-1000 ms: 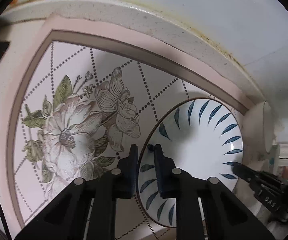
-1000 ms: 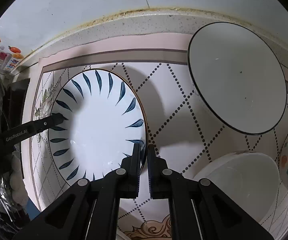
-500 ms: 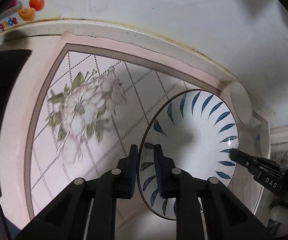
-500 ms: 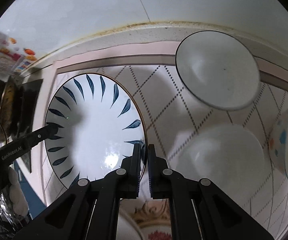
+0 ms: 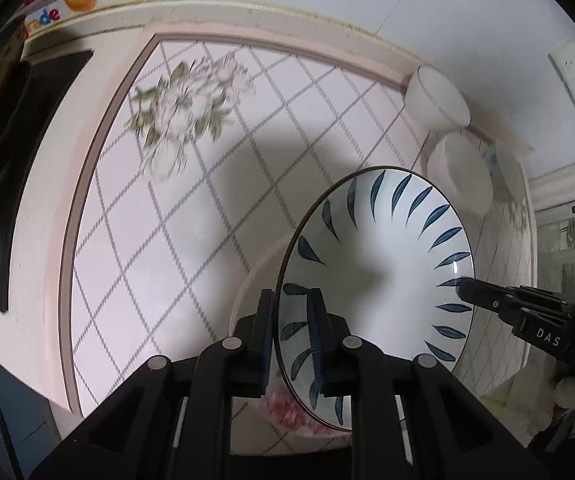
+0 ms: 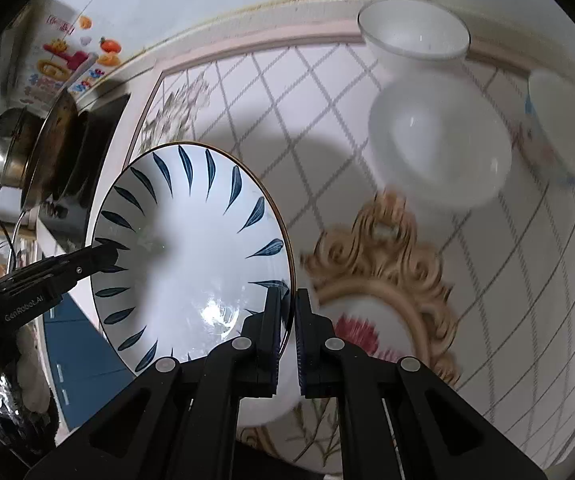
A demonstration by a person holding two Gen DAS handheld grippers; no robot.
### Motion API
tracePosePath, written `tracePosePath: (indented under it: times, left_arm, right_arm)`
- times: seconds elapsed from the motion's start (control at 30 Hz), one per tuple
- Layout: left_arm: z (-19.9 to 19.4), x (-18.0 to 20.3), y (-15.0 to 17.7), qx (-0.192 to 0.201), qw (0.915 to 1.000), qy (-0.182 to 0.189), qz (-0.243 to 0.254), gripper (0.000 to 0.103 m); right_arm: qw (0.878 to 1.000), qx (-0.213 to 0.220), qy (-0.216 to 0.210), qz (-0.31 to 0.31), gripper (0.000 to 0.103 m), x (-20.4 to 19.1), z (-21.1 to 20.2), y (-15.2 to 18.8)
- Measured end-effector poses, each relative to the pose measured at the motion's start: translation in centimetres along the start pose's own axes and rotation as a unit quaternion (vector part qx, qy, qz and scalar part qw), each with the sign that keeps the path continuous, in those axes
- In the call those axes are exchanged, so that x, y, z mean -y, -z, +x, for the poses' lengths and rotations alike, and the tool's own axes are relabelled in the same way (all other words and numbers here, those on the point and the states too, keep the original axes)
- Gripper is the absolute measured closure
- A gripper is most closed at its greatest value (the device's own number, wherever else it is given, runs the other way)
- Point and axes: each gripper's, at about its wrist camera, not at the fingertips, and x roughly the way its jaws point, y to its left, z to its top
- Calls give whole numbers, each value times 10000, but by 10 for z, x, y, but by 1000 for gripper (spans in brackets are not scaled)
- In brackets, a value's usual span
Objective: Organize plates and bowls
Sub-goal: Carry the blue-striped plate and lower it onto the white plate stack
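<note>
A white plate with blue leaf strokes (image 5: 375,264) (image 6: 191,256) hangs tilted above the tiled counter, held by both grippers. My left gripper (image 5: 290,300) is shut on the plate's left rim, which stands between its pads; in the right wrist view this left gripper (image 6: 105,256) reaches in from the left. My right gripper (image 6: 287,300) is shut on the opposite rim, and the left wrist view shows that right gripper (image 5: 465,290) at the plate's right edge. Under the held plate lies a gold-scrolled plate with red flowers (image 6: 387,256) (image 5: 283,412), mostly hidden.
Two white bowls (image 6: 413,36) (image 6: 439,148) and a patterned bowl (image 6: 563,128) stand at the back right near the wall. A black stove (image 5: 7,160) with a steel pot (image 6: 11,144) is at the left. Open tiled counter (image 5: 159,240) lies between.
Both grippers have risen and carried the leaf plate across the counter toward the front. It now hangs over the gold-scrolled plate, and more of the bowls and the stove shows.
</note>
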Motion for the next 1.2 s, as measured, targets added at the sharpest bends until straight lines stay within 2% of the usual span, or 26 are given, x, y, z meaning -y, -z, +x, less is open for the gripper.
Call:
tracePosePath:
  times: [0.2,0.37,1.2]
  left_arm:
    - [20,-9,22,-186,9997,-173,-60,89]
    - [35,-10,31,-285,9992,-286,-83,89]
    - [56,-3,35,-346,9980,-516,-88,88]
  right_arm:
    - [9997,-227,-92,26,95,2,25,29]
    - [9995,-297,-93,34,95,3,39,38]
    - [9996,-257,-78,113,93,13,52,29]
